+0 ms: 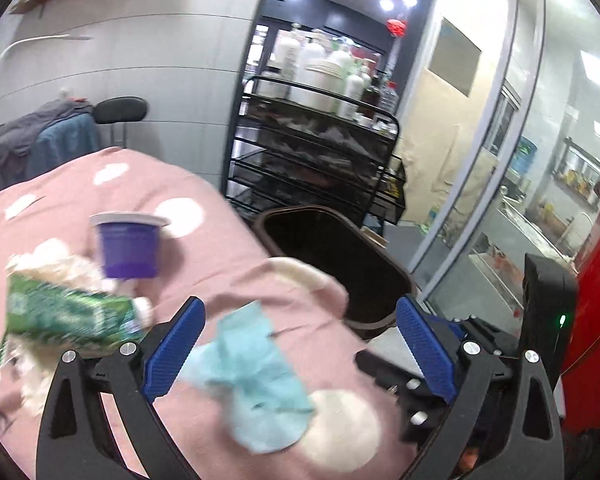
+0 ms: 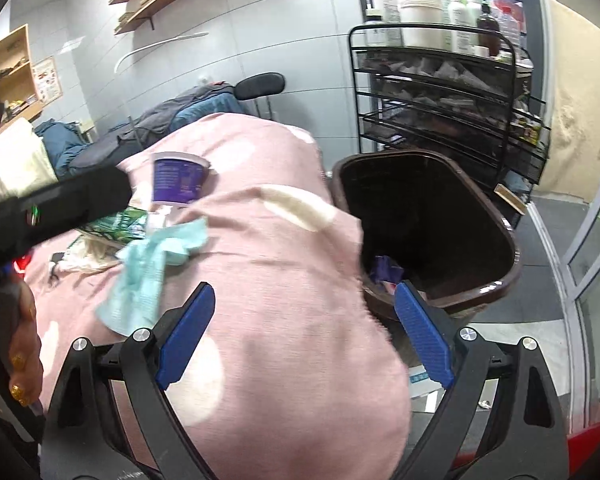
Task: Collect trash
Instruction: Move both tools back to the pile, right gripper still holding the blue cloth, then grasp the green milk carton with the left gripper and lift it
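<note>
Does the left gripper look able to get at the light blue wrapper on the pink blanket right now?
Probably yes. The left gripper is open and empty, and the light blue wrapper lies flat on the pink blanket between its fingers. Nothing covers it; the green carton and purple cup sit off to the side.

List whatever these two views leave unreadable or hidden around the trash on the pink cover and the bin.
- Green packet: print smeared by blur in the left view; the black gripper body covers most of it in the right view.
- Purple cup: label text too small in both.
- Brown bin: bottom dark; a purple scrap shows, the rest unclear.
- White crumpled stuff: blurred, unidentifiable.
</note>
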The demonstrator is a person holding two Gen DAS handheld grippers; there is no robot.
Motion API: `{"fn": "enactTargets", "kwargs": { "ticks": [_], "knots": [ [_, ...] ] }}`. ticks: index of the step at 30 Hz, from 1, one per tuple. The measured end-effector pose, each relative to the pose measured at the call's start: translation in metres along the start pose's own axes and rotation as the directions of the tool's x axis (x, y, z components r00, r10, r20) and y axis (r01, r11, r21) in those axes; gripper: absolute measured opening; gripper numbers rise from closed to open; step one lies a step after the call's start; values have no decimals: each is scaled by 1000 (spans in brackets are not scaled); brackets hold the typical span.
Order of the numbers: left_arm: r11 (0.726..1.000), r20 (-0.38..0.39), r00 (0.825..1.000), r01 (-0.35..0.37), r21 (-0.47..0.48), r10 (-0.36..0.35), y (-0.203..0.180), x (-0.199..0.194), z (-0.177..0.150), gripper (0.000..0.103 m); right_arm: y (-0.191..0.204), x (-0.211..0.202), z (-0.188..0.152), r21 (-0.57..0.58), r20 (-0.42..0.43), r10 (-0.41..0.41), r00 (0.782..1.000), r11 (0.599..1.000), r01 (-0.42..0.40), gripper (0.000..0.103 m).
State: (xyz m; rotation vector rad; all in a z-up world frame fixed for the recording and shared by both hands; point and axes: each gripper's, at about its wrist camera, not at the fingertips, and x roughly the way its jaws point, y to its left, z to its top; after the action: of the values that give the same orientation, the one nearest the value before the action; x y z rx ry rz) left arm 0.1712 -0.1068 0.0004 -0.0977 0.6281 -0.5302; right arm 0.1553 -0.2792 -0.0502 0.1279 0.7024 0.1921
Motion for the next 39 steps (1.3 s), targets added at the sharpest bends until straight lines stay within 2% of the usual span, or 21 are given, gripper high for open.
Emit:
{"fn": "enactTargets", "kwargs": {
  "ticks": [7, 11, 15, 19, 21, 23, 24, 25, 27, 29, 31, 34, 37, 39],
  "knots": [
    [990, 1, 991, -133, -38, 133, 50, -41, -24, 95, 30, 9, 7, -35, -26, 70, 997, 997, -71, 90],
    [981, -23, 983, -181, -66, 180, 81, -56, -38, 95, 52, 12, 9, -61, -43, 105, 994, 992, -107, 90],
    [974, -50, 974, -222, -38, 220, 100, -63, -50, 95, 76, 17, 9, -106, -68, 136, 988, 984, -143, 90],
    [970, -69, 968, -241, 34, 243, 109, -64, -52, 95, 95, 30, 7, -159, -111, 121, 986, 978, -138, 89],
    [964, -80, 963, -249, 96, 257, 111, -60, -46, 95, 99, 38, 6, -173, -141, 114, 984, 975, -138, 70],
    [957, -88, 961, -248, 150, 262, 112, -56, -38, 95, 100, 43, 5, -179, -162, 118, 980, 973, -146, 43],
    [953, -94, 960, -245, 178, 264, 113, -54, -35, 95, 100, 44, 5, -187, -156, 110, 982, 973, -139, 35],
    [944, -98, 957, -246, 219, 272, 112, -52, -31, 95, 99, 44, 5, -190, -157, 111, 981, 972, -140, 27],
    [920, -99, 953, -245, 306, 287, 109, -46, -22, 95, 95, 43, 6, -175, -155, 123, 980, 973, -150, 21],
    [904, -107, 956, -219, 368, 275, 106, -42, -14, 95, 91, 43, 6, -156, -155, 137, 978, 975, -161, 16],
    [882, -124, 953, -201, 427, 277, 105, -34, -10, 95, 87, 41, 6, -145, -155, 148, 977, 974, -171, 16],
    [827, -141, 937, -203, 524, 319, 105, -20, -6, 95, 84, 39, 6, -138, -152, 158, 976, 974, -180, 16],
    [795, -190, 930, -149, 588, 315, 105, -6, -2, 95, 82, 39, 5, -125, -152, 167, 974, 975, -186, 16],
    [768, -235, 916, -111, 631, 325, 104, 5, -2, 95, 78, 40, 6, -111, -150, 172, 974, 976, -190, 16]
  ]
}}
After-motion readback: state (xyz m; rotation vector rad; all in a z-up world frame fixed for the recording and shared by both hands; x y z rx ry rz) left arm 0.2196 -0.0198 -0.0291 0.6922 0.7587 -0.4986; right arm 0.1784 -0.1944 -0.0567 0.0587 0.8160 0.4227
